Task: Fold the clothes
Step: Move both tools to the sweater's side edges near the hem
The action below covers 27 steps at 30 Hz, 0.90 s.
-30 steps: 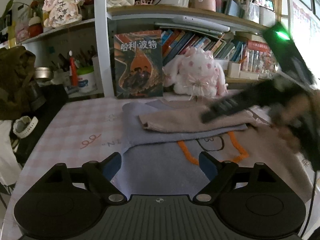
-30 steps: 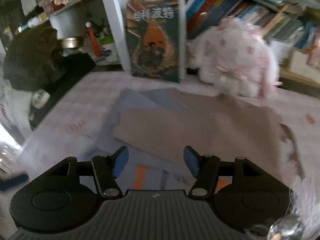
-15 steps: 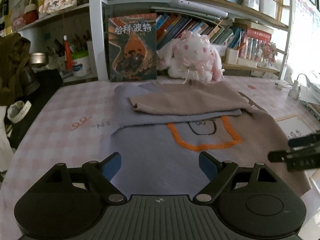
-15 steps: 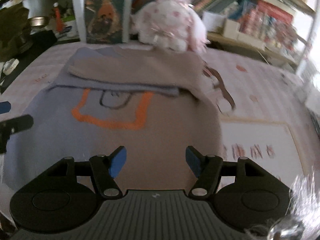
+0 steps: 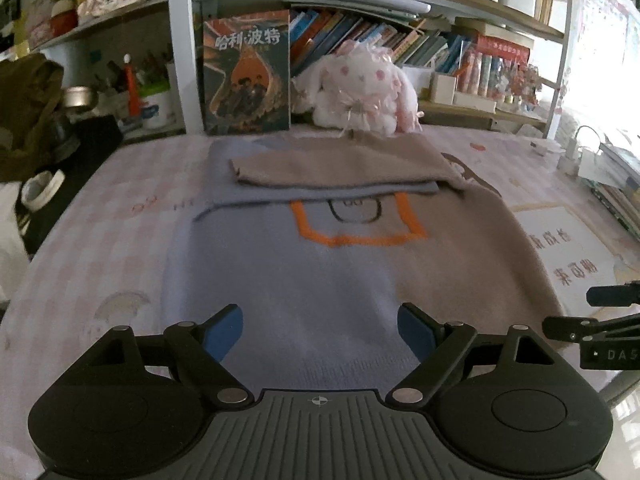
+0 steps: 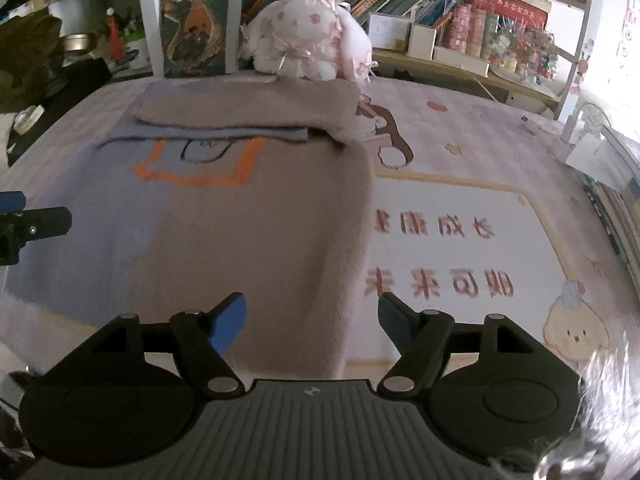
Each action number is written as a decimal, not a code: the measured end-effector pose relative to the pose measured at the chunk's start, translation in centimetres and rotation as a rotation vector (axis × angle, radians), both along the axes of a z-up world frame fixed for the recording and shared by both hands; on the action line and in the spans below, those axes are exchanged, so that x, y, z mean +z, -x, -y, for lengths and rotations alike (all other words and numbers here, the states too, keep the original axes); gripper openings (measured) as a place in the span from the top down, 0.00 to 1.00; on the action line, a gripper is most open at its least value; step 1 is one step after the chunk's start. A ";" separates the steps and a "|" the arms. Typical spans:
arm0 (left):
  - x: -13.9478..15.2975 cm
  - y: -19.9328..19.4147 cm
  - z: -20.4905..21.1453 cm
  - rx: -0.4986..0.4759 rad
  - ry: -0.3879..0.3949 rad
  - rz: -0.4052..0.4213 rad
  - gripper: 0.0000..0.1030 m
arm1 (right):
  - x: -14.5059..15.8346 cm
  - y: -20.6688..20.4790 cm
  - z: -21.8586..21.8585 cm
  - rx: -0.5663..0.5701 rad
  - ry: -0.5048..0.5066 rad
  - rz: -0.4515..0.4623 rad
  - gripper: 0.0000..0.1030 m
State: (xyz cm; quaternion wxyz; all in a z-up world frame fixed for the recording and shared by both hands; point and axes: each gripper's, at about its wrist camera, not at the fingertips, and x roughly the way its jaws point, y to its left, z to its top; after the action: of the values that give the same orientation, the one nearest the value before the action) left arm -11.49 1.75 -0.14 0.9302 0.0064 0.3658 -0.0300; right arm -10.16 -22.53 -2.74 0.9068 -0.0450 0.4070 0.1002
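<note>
**Jaws apart over the half-folded sweater**

The jaws of the left gripper (image 5: 320,330) are standing wide, with nothing pinched between their blue pads; they are hovering above the near hem of the soft knitted sweater, lavender-blue on one half and taupe-brown on the other (image 5: 304,280). The jaws of the right gripper (image 6: 312,316) are opening, and only the taupe edge of the sweater is lying under the gap, not pressed by either pad.

The sweater is lying flat on the counter covered with a pink checked cloth (image 5: 112,216), with an orange square outline and a small dark drawing on its chest. Its sleeves are lying folded across the upper part, the taupe one on top of the blue one.

Behind the garment, a white and pink plush rabbit (image 5: 360,92) is sitting beside an upright dark book with an orange cover picture (image 5: 246,78), both against the bookshelf. In the left wrist view, the right gripper is showing at the right edge, beside the sweater's taupe side.
</note>
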 end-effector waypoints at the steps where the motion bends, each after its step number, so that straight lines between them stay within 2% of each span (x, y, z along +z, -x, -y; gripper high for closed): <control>1: 0.0 0.6 0.2 0.005 -0.001 -0.002 0.15 | -0.1 0.5 0.3 0.000 -0.003 -0.002 0.31; 6: -0.2 2.9 1.1 0.026 -0.015 -0.024 0.15 | -0.4 3.1 1.3 0.003 -0.012 -0.007 0.30; 12: -0.6 4.0 1.5 0.083 -0.079 -0.083 0.15 | -0.5 5.0 2.1 0.010 -0.016 -0.011 0.29; 15: -0.7 4.3 0.6 0.105 -0.062 -0.106 0.15 | -0.5 5.4 2.4 0.002 -0.028 -0.014 0.29; 24: -0.6 3.8 -2.9 0.192 -0.030 -0.106 0.16 | -0.9 4.7 2.8 -0.057 -0.090 -0.047 0.29; 27: -0.5 3.3 -4.7 0.251 -0.025 -0.076 0.15 | -0.9 3.9 2.9 -0.085 -0.106 -0.059 0.29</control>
State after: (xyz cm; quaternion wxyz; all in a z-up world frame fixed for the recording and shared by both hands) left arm -14.79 6.41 -0.67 0.9120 -0.0290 0.3989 0.0908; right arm -14.01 -25.44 -3.65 0.8990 0.0236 0.4290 0.0844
